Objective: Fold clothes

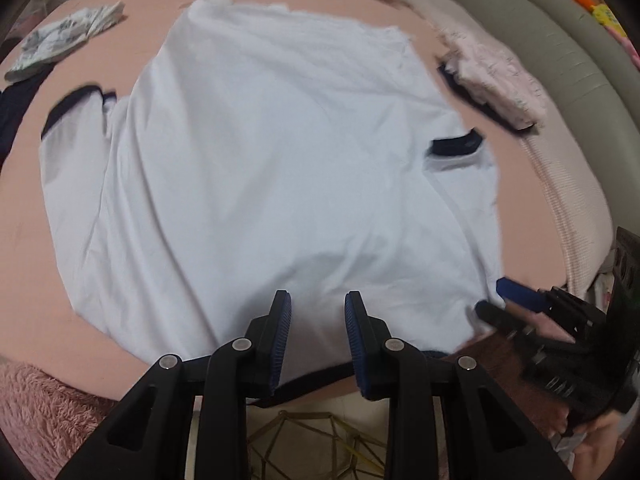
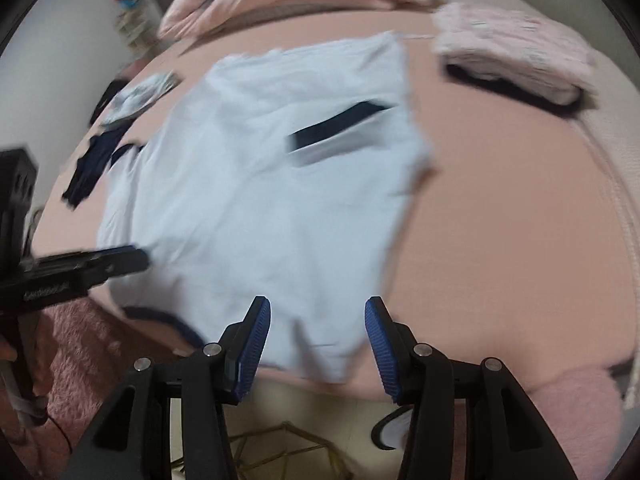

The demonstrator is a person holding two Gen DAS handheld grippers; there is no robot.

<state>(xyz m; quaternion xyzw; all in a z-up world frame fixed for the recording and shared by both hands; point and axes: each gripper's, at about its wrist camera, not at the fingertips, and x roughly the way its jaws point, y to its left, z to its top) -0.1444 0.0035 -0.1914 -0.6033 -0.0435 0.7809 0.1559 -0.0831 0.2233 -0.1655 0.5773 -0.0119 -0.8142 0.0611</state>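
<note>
Both claws stand with their jaws apart and grip nothing: the left gripper [image 1: 317, 300] hangs over the near hem area of the white T-shirt [image 1: 272, 168], and the right gripper [image 2: 318, 306] hangs over the shirt's near right corner, close to the near edge of the bed [image 2: 500, 208]. The shirt lies spread flat across the middle of the pink sheet, one navy-trimmed sleeve [image 1: 76, 116] out toward the left edge and the other sleeve [image 1: 460, 152] folded in over the body on the right side. I judge the cloth light, thin and limp; it will drape and slide on the sheet rather than hold any shape, so a pinch needs a firm bite on a doubled or seamed part, such as the collar band, a shoulder seam or a sleeve cuff, and both sides should be lifted together to keep the fold square. A folded pink-and-dark stack [image 1: 496, 80] sits near the right edge, and a patterned garment [image 1: 60, 36] with a dark garment [image 2: 96, 164] beside it lies toward the far left corner. Motion blur smears the right wrist view, the dark collar dips below the near edge, and whether the shirt lies face up cannot be told.
</note>
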